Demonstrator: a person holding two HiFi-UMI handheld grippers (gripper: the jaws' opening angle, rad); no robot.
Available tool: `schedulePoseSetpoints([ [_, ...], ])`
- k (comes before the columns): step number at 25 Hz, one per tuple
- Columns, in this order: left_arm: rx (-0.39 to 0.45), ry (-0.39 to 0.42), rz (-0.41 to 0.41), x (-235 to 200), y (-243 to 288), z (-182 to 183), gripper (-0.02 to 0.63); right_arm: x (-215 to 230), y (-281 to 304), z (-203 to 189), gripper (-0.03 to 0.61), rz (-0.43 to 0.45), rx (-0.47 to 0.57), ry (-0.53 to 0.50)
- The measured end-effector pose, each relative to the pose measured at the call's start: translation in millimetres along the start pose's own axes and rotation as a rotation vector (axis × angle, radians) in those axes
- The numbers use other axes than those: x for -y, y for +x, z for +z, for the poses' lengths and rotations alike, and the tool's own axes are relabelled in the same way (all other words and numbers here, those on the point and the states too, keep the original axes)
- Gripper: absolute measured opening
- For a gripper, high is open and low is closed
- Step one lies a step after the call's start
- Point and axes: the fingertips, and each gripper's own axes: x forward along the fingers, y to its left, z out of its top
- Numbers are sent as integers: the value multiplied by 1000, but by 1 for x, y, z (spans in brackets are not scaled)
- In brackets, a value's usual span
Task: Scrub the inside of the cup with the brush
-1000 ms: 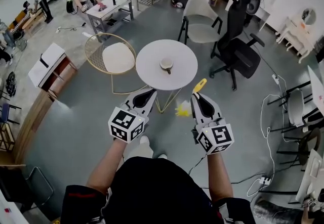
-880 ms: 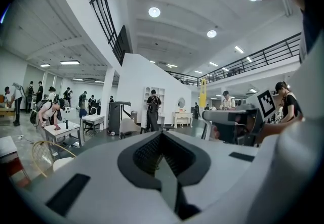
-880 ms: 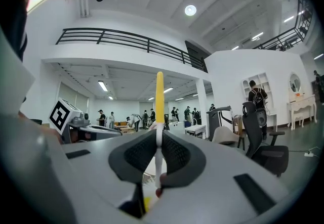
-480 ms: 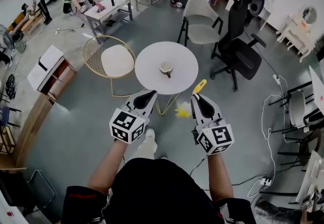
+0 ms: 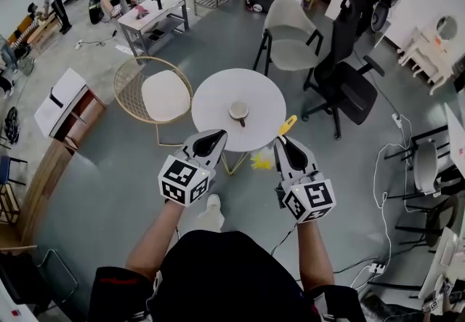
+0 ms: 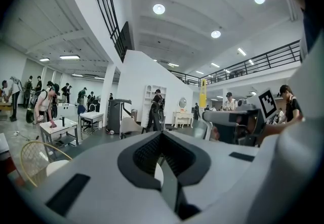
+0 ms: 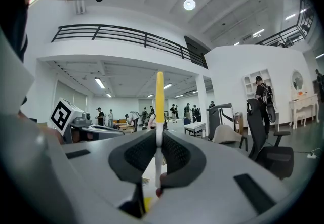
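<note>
A cream cup (image 5: 238, 110) with a dark handle stands upright in the middle of a small round white table (image 5: 211, 91). Both grippers hang in the air just short of the table's near edge. My left gripper (image 5: 205, 142) (image 6: 161, 139) is shut with nothing between its jaws. My right gripper (image 5: 285, 146) (image 7: 158, 142) is shut on a brush (image 5: 288, 124) with a yellow handle (image 7: 159, 94) that sticks out past the jaws. Its yellow bristle end (image 5: 260, 161) hangs below, between the two grippers. The cup does not show in either gripper view.
A gold wire chair (image 5: 145, 88) stands left of the table, a beige chair (image 5: 290, 30) behind it and a black office chair (image 5: 347, 73) to its right. A wooden cabinet (image 5: 69, 106) is at the left. Cables (image 5: 385, 168) lie on the floor at right. People work at far tables (image 5: 152, 11).
The table and cup have drawn a little nearer in the head view as the person steps forward. Both grippers keep their pose and stay shut.
</note>
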Motion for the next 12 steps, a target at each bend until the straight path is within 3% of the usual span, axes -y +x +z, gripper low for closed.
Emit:
schedulePoseSetpoints([
  [12,-22,-43,-19,-78,46,6,15,24,91,8,48,-17,-21,1],
])
